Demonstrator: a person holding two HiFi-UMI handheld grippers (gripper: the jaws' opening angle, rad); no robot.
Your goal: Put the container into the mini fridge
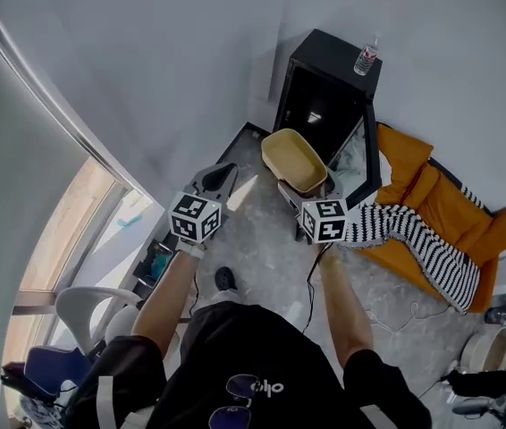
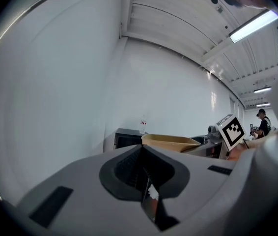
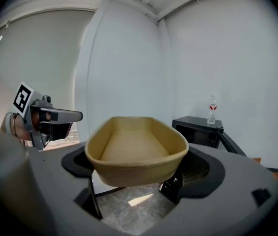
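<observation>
Before the open fridge (image 1: 323, 96) | right hand-held gripper (image 3: 129, 181) clamps the container (image 3: 136, 149), raised, near the opening | left hand-held gripper (image 2: 146, 181) closed, empty | we judge pickup done; placing inside is left.

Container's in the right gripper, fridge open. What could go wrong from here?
1. The right gripper holds the container by its near end only; it may tilt or slip.
2. The container could clip the open door of the mini fridge.
3. A bump could topple the water bottle on top.
</observation>
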